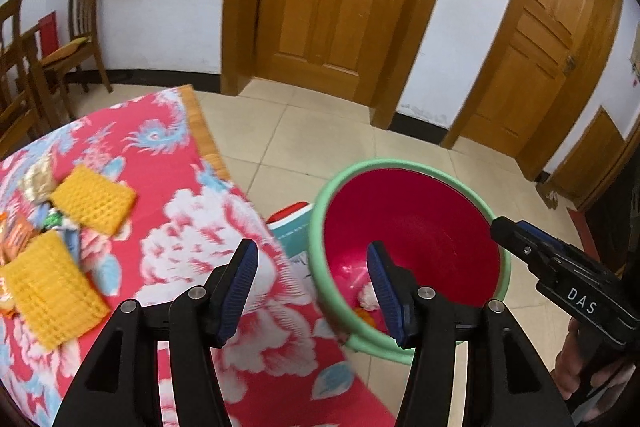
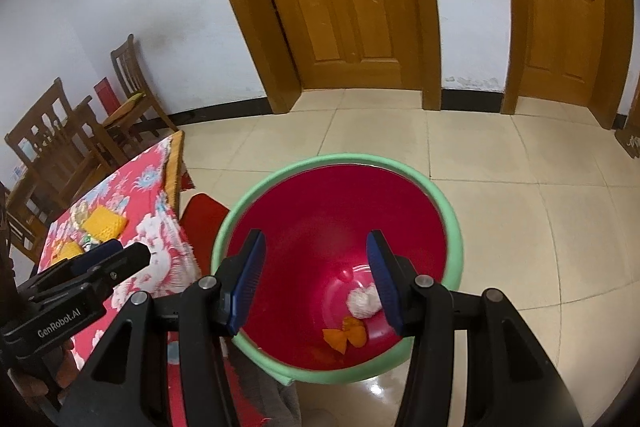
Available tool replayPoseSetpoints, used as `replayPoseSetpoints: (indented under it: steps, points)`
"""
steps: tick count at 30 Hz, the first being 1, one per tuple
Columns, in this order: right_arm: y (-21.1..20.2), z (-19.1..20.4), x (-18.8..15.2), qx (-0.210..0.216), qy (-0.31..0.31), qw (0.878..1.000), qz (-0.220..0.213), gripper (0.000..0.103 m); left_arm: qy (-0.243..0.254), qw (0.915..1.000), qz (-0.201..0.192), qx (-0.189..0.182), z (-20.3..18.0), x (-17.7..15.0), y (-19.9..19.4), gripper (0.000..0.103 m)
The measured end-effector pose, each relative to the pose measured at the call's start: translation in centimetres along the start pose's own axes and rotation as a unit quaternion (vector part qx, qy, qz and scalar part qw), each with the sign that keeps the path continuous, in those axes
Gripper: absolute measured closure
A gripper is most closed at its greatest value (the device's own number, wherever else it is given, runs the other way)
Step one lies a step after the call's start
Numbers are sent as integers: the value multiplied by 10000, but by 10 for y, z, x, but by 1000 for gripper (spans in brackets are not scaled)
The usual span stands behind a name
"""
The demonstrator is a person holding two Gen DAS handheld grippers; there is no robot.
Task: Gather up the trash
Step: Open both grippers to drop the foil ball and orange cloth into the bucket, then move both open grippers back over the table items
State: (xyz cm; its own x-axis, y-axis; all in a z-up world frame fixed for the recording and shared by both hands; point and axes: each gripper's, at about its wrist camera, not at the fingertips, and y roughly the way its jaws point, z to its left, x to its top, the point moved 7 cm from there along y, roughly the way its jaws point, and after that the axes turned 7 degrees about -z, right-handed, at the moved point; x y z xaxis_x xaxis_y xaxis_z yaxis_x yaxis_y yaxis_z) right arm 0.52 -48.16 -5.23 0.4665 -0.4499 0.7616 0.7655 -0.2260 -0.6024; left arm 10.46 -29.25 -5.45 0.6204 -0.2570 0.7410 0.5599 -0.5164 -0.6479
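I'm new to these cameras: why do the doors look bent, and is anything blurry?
Left wrist view: fisheye bows the door, and the floral tablecloth is smeared. Right wrist view: same bowing, sharper, with glare on the floor tiles below the bin.

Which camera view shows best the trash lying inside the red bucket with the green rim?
The right wrist view: it looks straight down into the red plastic bucket with the green rim, showing the white crumpled wad and the orange wrapper whole. The left wrist view shows only slivers of both behind its own jaws.
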Motion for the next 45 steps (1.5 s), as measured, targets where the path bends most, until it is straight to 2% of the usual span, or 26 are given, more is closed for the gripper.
replayPoseSetpoints:
  steps: [8,22,45]
  points:
    - [-5,30,-1,245,-148,9996,-17,49,-257,9987,-156,401,38,-3,-27,45]
    - [-9,87,-7,736,-423,9964,20,49,-595,9935,-393,884,90,-5,-67,45]
    - [1,187,-28,1255,-1035,9863,262,49,-1404,9739,-700,1639,200,-27,-119,45]
